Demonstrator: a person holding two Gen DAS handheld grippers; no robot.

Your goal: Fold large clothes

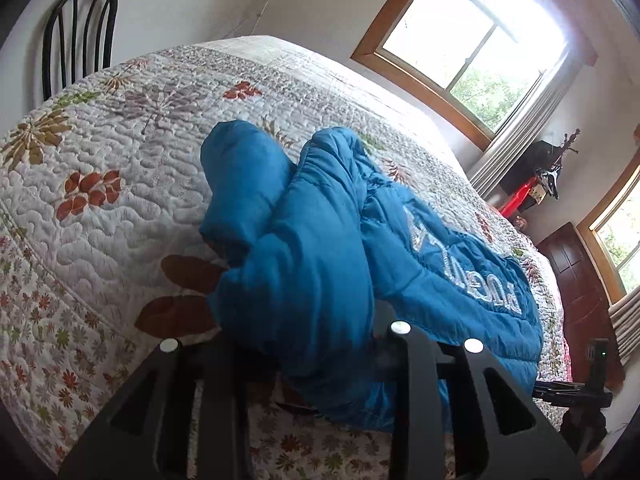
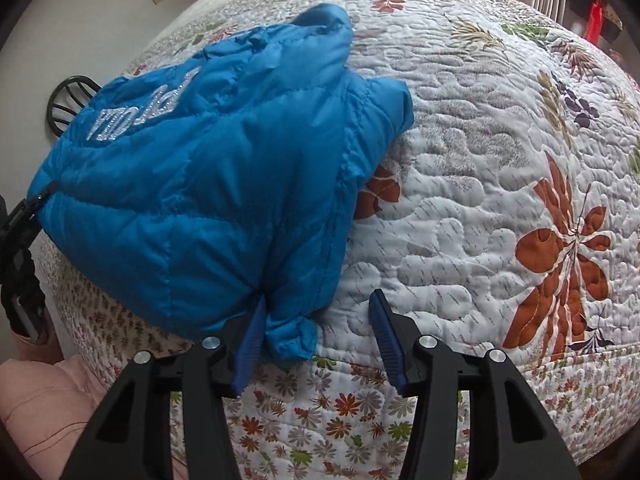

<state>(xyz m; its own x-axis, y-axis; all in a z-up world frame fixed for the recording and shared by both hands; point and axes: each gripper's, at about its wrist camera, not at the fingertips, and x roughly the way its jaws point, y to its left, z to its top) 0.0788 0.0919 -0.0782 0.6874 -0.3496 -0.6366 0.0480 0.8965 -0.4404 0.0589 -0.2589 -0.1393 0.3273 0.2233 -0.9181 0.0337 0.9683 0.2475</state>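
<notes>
- Right wrist view: jacket (image 2: 208, 184) lying at 10 o'clock on quilt (image 2: 480, 216), bunched near bed edge.
- Right gripper (image 2: 320, 340) spread open; left pad (image 2: 252, 344) touching jacket hem, right pad on bare quilt. No grip.
- Left wrist view: left gripper (image 1: 320, 364) buried in jacket (image 1: 320, 248) folds; fingertips hidden, so jaw state impossible to tell.
- Advice, as judgement: shift right gripper toward 9 o'clock, take hem fully between pads, close firmly; slick shell likely to slip.
- Material: puffy, stitched in channels, glossy blue nylon, silver lettering (image 2: 140, 108). Springy; likely to unfold unless pressed flat.
- Quilt: stippled cotton, leaf motifs, soft underlay.
</notes>
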